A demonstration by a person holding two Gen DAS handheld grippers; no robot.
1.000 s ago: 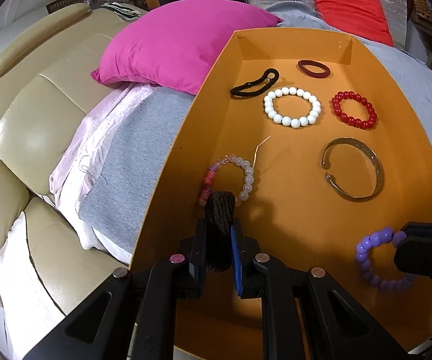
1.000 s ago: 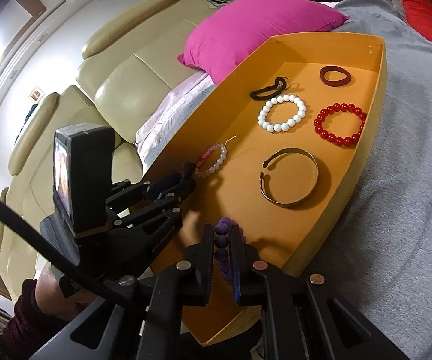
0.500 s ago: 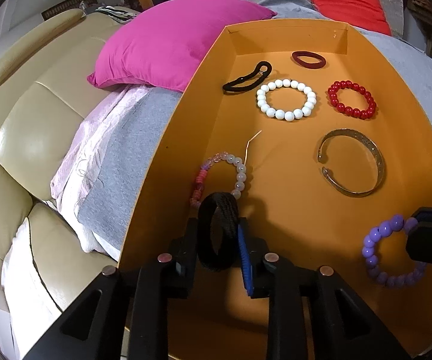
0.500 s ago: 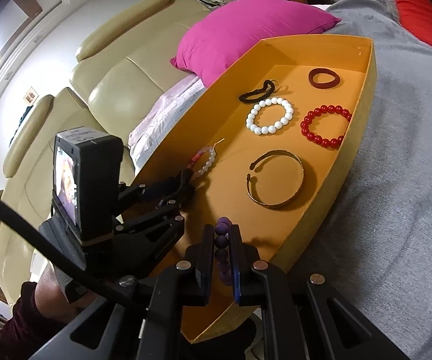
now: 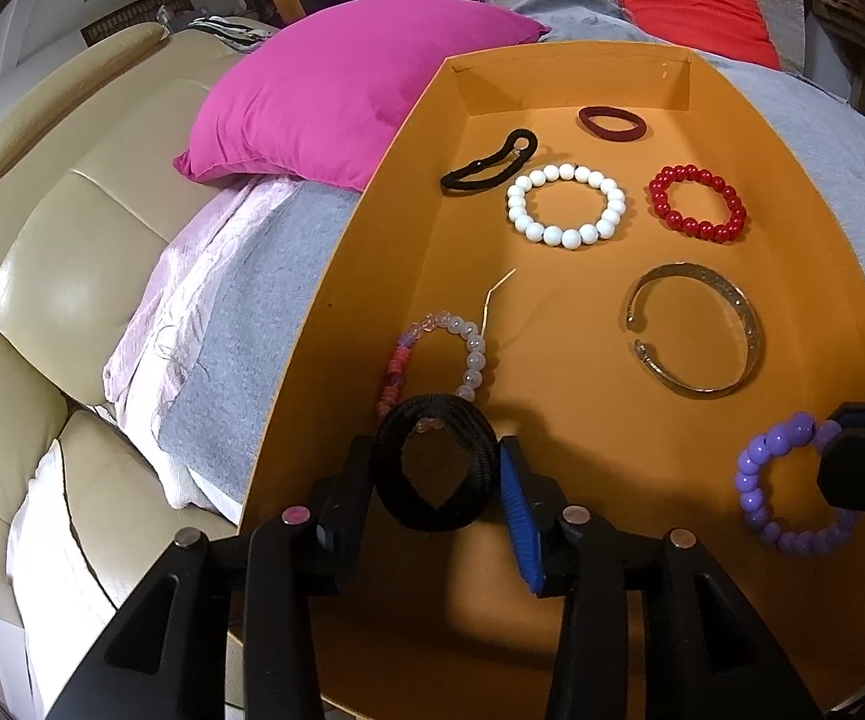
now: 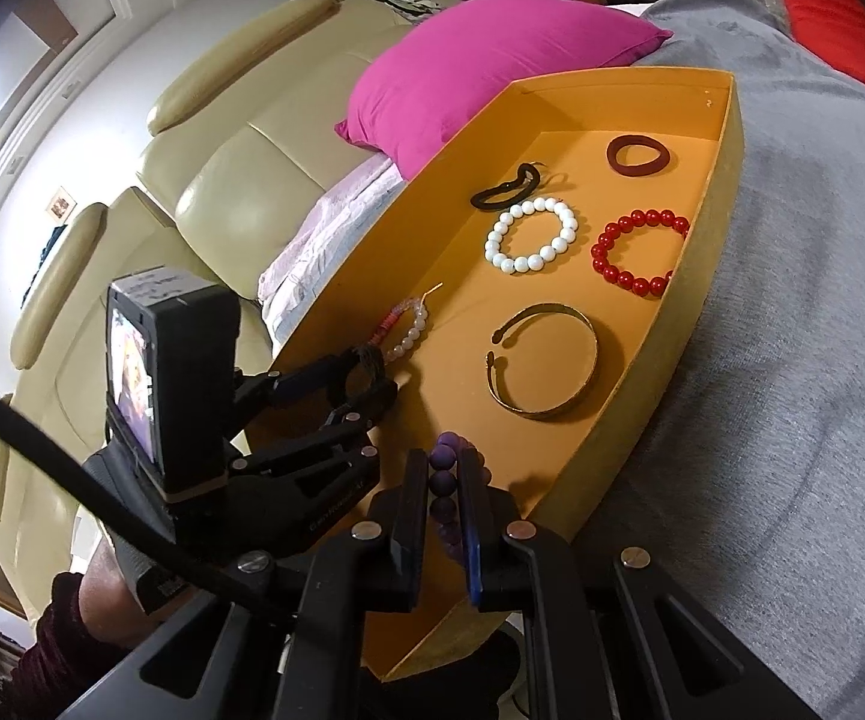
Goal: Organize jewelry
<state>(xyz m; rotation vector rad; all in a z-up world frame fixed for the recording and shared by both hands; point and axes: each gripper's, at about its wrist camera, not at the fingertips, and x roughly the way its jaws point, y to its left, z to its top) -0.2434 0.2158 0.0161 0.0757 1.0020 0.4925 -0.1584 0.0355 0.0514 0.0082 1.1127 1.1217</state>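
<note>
Both hands are setting pieces down in the orange box (image 5: 336, 300), which lies on a grey blanket over a bed. The left claw (image 5: 438, 474) hangs low over the near left part of the box floor with a black hair band (image 5: 435, 468) between its fingers; its jaws are opening, and the band has sprung out into a round loop that seems to touch both pads only lightly. The right claw (image 6: 445, 492) is clamped on a purple bead bracelet (image 6: 443, 471) at the near right corner of the box.

This looks like the release step for the hair band. The next move calls for the left jaws to spread until the band drops free, just short of the pink and clear bead bracelet (image 5: 432, 354), then a straight lift so no finger drags it. After that the purple bracelet needs a bare spot near the metal bangle (image 5: 696, 330), without overlapping it.
</note>
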